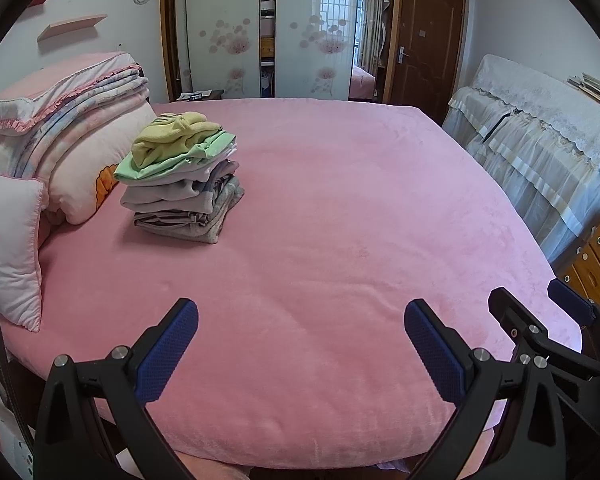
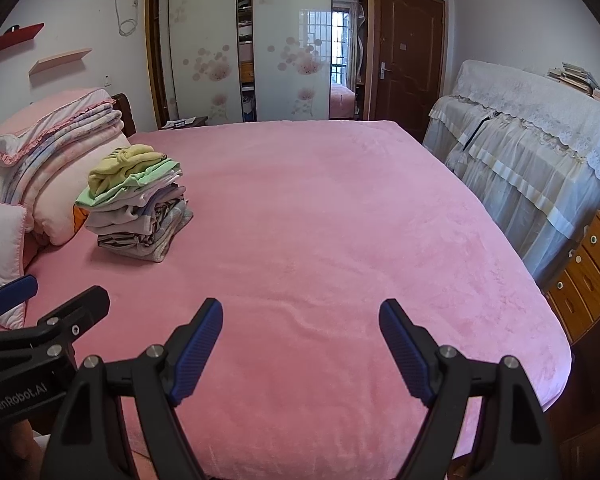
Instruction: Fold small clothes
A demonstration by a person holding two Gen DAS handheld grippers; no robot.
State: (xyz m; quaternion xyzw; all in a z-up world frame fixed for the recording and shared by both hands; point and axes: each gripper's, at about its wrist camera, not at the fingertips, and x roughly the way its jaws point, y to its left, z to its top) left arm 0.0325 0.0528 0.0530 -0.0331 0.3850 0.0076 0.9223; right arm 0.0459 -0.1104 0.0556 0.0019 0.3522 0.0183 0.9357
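Note:
A stack of folded small clothes (image 1: 182, 178), yellow and green on top and grey below, sits on the pink bed (image 1: 339, 220) at the far left; it also shows in the right wrist view (image 2: 136, 204). My left gripper (image 1: 300, 312) is open and empty above the bed's near edge. My right gripper (image 2: 300, 312) is open and empty beside it, to the right. The right gripper shows at the right of the left wrist view (image 1: 539, 304), the left gripper at the left of the right wrist view (image 2: 52, 296). No loose garment is in view.
Pillows and folded quilts (image 1: 60, 128) lie at the bed's left end. A lace-covered piece of furniture (image 1: 539, 148) and a wooden drawer chest (image 1: 595, 264) stand to the right. A sliding-door wardrobe (image 1: 260, 28) and a brown door (image 1: 423, 40) are behind.

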